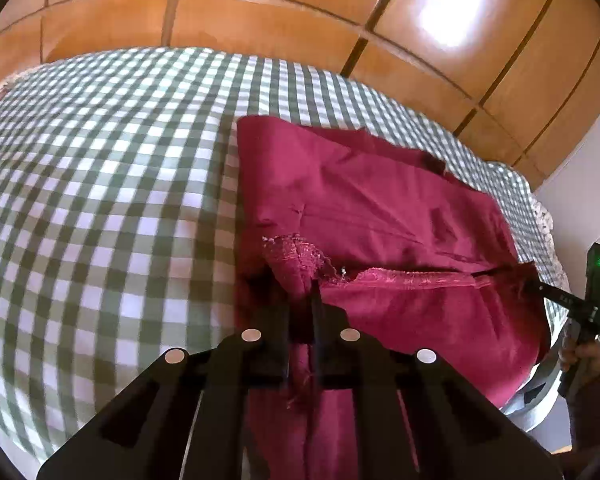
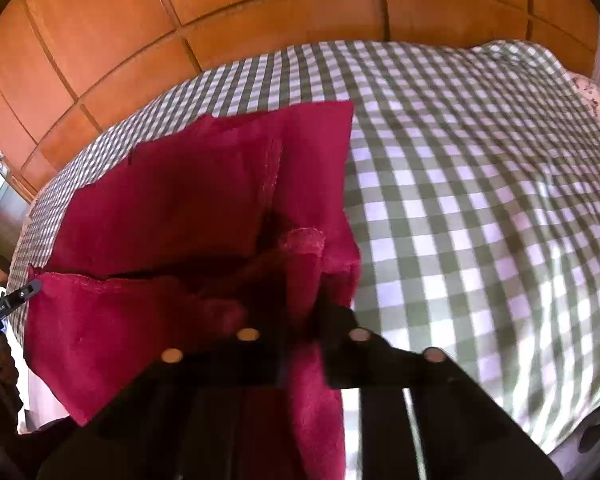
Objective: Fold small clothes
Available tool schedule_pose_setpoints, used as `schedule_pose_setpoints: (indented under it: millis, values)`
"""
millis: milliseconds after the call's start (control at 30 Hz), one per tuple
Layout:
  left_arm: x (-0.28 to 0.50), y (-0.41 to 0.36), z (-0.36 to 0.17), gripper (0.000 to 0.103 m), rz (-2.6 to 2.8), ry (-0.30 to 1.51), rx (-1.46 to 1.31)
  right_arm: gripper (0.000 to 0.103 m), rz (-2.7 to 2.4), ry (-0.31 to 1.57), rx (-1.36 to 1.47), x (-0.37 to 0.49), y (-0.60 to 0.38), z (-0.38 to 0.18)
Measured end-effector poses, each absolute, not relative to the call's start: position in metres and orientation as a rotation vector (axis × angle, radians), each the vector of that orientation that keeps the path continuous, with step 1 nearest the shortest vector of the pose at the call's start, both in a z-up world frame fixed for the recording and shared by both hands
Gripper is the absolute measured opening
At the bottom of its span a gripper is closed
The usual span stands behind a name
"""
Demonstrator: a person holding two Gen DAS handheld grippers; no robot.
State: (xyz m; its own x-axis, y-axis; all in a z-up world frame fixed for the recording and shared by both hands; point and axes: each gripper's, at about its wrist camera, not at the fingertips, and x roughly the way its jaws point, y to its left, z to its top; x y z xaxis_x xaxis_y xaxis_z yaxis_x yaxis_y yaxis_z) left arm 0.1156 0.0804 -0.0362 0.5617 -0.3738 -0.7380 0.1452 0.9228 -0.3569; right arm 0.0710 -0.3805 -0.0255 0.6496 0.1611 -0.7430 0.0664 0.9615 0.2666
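Left tongs: clamped on cloth hem.
Right tongs: clamped on hem, 3 o'clock.
Risk: frayed hem may be pulled free by uneven tension.

Right tool pinches red garment hem (checked bedsheet beneath)

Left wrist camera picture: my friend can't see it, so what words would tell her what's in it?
The black left gripper is shut on the frayed edge of a dark red cloth garment that lies on a green-and-white checked bedcover. At far right, the right gripper pinches another corner of the garment; orange wooden panels fill the background.
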Motion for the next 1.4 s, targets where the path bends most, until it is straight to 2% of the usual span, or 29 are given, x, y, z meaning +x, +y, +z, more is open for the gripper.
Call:
schedule_pose_setpoints:
  millis: [267,533,800,1100,1133,1167,1200,1233,1300,1400]
  values:
    - [0.093,0.092,0.013,0.007,-0.330,0.785,-0.273,0.007,0.117,0.696,0.288,0.050,-0.386,0.044]
    - [0.158,0.075,0.045,0.007,-0.257,0.720,-0.246,0.007,0.084,0.662,0.362,0.132,-0.393,0.058]
    - [0.251,0.064,0.024,0.007,-0.156,0.756,-0.233,0.007,0.005,0.675,0.367,0.223,-0.394,0.054]
    - [0.308,0.055,-0.052,0.008,-0.075,0.935,-0.227,0.008,-0.099,0.835,0.338,0.278,-0.393,-0.028]
    - [0.308,0.057,-0.054,0.011,-0.070,0.941,-0.241,0.011,-0.103,0.826,0.340,0.277,-0.395,-0.029]
    - [0.305,0.060,-0.053,0.022,-0.059,0.938,-0.252,0.021,-0.106,0.824,0.342,0.274,-0.397,-0.028]
    - [0.302,0.062,-0.052,0.035,-0.047,0.934,-0.256,0.026,-0.108,0.819,0.335,0.272,-0.397,-0.026]
    - [0.296,0.066,-0.049,0.041,-0.028,0.919,-0.267,0.036,-0.110,0.807,0.317,0.266,-0.396,-0.022]
    - [0.283,0.072,-0.043,0.043,-0.012,0.884,-0.274,0.038,-0.113,0.763,0.267,0.249,-0.390,-0.008]
    - [0.255,0.073,-0.033,0.043,-0.019,0.854,-0.247,0.051,-0.060,0.695,0.229,0.218,-0.371,0.014]
